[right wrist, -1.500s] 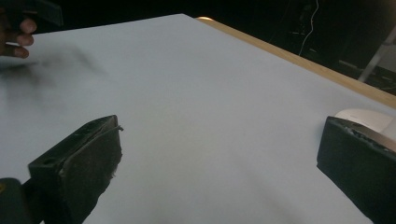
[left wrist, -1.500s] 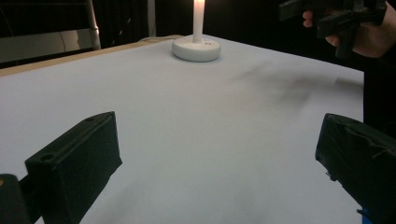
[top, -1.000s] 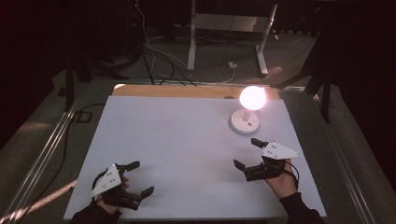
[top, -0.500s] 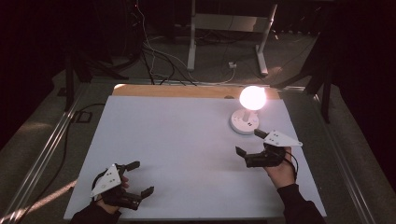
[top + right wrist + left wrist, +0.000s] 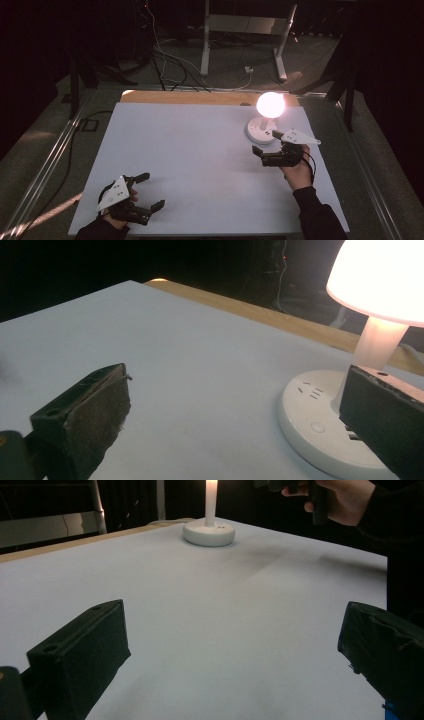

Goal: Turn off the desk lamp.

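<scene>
A lit lamp (image 5: 270,105) with a glowing round shade stands on a round white base (image 5: 260,131) at the table's far right. My right gripper (image 5: 266,141) is open just in front of that base, held above the table by a hand. In the right gripper view the base (image 5: 320,432) sits close by its right jaw, under the glowing shade (image 5: 380,275). My left gripper (image 5: 150,190) rests open at the near left with nothing between its jaws. The left gripper view shows the lamp base (image 5: 208,532) far off and the other hand (image 5: 345,497) above it.
The white tabletop (image 5: 200,155) has a strip of bare wood (image 5: 190,97) along its far edge. Cables (image 5: 165,70) and a metal stand (image 5: 240,30) are on the dark floor beyond. A rail (image 5: 45,165) runs along the left side.
My right gripper has moved away from me, toward the lamp base, and lifted a little. The left gripper has stayed where it was.
</scene>
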A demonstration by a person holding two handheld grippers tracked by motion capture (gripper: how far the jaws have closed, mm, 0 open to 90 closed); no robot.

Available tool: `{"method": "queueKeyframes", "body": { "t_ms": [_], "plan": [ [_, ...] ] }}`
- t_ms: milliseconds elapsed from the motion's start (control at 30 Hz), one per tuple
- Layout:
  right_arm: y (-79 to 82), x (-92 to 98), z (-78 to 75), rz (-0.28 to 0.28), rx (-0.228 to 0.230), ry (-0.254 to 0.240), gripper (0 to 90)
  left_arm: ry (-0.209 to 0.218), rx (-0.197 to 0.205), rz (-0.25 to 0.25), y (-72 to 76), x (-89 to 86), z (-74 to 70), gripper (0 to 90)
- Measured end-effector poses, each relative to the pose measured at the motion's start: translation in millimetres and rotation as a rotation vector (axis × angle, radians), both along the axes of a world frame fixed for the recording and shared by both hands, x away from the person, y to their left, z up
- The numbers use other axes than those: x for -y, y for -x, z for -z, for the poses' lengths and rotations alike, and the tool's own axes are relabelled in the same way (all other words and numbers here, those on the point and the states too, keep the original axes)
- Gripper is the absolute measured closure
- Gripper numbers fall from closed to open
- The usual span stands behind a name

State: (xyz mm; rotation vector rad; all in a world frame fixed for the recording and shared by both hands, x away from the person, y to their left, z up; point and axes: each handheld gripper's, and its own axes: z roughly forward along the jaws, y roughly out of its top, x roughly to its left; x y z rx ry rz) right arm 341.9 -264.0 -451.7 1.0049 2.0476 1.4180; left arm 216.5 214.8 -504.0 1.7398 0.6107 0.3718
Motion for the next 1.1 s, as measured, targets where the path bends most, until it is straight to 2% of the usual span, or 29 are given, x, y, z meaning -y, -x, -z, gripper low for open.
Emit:
{"method": "queueKeyframes", "body": {
  "t_ms": [367,433,467,733,900,1100],
  "plan": [
    [-24.2,-0.2,3.9,0.052,-0.035,0.015,0.0,0.002,0.0,-0.001,-0.1,-0.4,0.1,0.6],
    [-27.6,-1.1,4.7,0.073,-0.036,0.017,0.0,0.004,-0.001,-0.002,-0.3,-0.6,0.1,0.6],
    [-31.0,-2.2,5.4,0.104,-0.048,0.011,0.0,0.004,0.0,-0.002,-0.2,-0.6,0.1,0.6],
    [-40.0,-1.6,10.4,0.13,-0.073,0.029,0.0,0.002,-0.001,-0.001,-0.3,-0.6,0.2,0.6],
    [-44.1,0.8,12.3,0.152,-0.084,0.029,6.7,0.001,0.0,-0.002,-0.3,-0.5,0.3,0.6],
    [-47.8,2.0,15.4,0.191,-0.076,0.076,21.3,0.004,-0.002,-0.004,-0.5,-0.7,0.4,0.6]
  ]
}}
